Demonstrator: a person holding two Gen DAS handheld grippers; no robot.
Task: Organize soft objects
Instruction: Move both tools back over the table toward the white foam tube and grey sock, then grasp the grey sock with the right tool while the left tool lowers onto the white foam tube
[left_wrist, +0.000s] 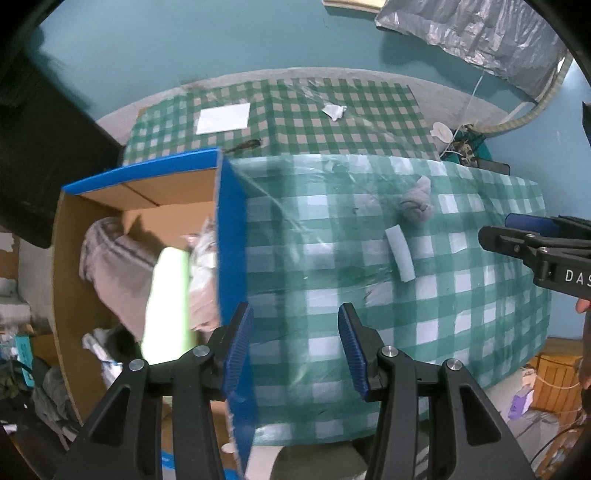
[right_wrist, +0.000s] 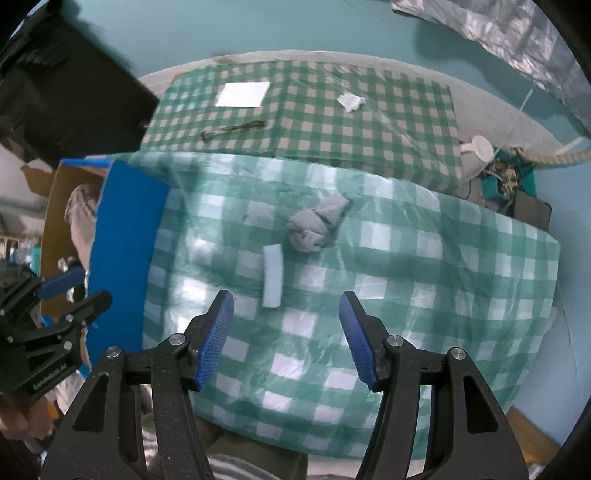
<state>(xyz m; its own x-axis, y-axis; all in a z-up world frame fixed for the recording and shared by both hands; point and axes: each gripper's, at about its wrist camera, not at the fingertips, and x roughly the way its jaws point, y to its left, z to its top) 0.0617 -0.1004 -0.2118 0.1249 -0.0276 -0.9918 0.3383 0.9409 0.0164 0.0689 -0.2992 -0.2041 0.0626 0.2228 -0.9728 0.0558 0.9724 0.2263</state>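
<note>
A cardboard box with blue outer walls (left_wrist: 231, 236) stands at the table's left edge. Inside it lie a pale green foam piece (left_wrist: 168, 306), a grey-beige cloth (left_wrist: 110, 266) and white crumpled material. On the green checked tablecloth lie a light blue sponge strip (left_wrist: 399, 254) (right_wrist: 272, 276) and a knotted grey cloth (left_wrist: 417, 201) (right_wrist: 317, 223). My left gripper (left_wrist: 295, 349) is open and empty, at the box's right wall. My right gripper (right_wrist: 286, 338) is open and empty, just short of the sponge strip. Each gripper shows in the other's view (left_wrist: 532, 243) (right_wrist: 66, 291).
A second checked table (left_wrist: 280, 114) behind holds a white sheet (left_wrist: 223, 118), a crumpled white scrap (left_wrist: 334, 110) and a dark thin object (right_wrist: 232, 130). A dark cabinet (left_wrist: 44, 147) stands at the left. Clutter and cables sit at the far right (right_wrist: 506, 173).
</note>
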